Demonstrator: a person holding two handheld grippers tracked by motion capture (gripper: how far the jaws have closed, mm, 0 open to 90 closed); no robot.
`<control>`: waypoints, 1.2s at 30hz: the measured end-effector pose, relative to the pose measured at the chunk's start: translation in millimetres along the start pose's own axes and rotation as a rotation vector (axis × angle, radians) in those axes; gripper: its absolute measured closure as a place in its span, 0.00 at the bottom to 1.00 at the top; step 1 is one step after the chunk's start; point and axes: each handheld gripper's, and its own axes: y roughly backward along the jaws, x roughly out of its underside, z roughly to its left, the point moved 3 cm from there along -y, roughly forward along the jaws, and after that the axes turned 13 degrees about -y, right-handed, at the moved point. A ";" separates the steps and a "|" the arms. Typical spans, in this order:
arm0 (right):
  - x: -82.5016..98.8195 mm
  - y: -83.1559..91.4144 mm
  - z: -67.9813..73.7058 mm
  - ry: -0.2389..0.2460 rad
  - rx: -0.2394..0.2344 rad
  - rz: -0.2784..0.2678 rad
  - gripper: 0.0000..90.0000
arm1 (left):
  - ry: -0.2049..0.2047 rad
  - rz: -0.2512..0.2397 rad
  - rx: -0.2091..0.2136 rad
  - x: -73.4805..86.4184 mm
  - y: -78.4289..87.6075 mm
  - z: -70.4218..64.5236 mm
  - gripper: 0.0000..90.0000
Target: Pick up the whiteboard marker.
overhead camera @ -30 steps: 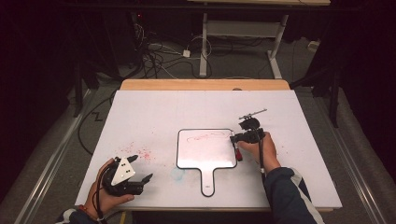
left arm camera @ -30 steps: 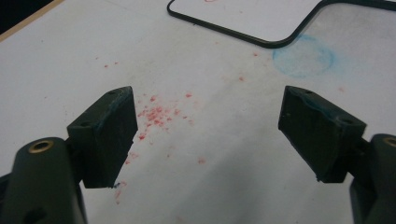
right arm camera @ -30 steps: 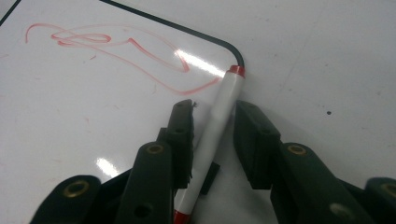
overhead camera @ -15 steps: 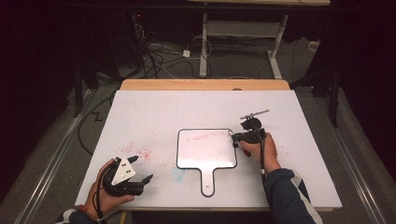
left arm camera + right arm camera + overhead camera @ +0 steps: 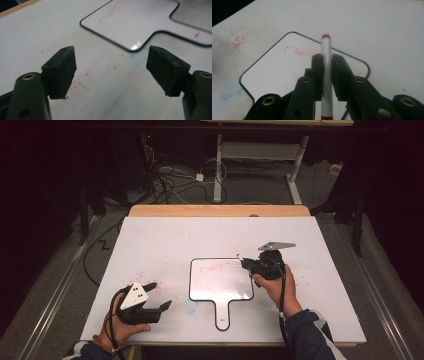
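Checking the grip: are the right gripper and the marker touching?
Touching. The right gripper view shows the right gripper shut against both sides of the marker.

Small paddle-shaped whiteboard flat mid-table, faint red scribble; white red-tipped marker above its edge.

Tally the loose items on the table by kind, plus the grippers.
Paddle whiteboard: 1
Red-tipped marker: 1, clamped in the right gripper
Grippers: 2, with the left gripper open and holding nothing
Total: 4
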 end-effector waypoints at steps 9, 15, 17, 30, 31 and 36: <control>5.7 4.0 38.0 0.057 -0.096 -0.063 0.90 | 0.042 -0.101 0.102 -38.3 -23.3 -12.5 0.27; 12.3 1.4 68.1 0.116 -0.169 -0.096 0.90 | 0.078 -0.135 0.159 -60.6 -44.2 -24.9 0.28; 14.6 0.3 76.6 0.121 -0.191 -0.105 0.90 | 0.090 -0.142 0.170 -63.1 -47.1 -26.4 0.29; 25.8 -4.8 101.7 0.127 -0.239 -0.199 0.90 | 0.218 -0.195 0.250 -75.7 -67.8 -35.2 0.45; 26.4 -5.0 102.6 0.125 -0.241 -0.205 0.90 | 0.238 -0.206 0.271 -77.4 -69.2 -36.2 0.46; 29.7 -6.2 107.9 0.143 -0.259 -0.216 0.90 | 0.243 -0.216 0.285 -79.7 -74.1 -38.6 0.56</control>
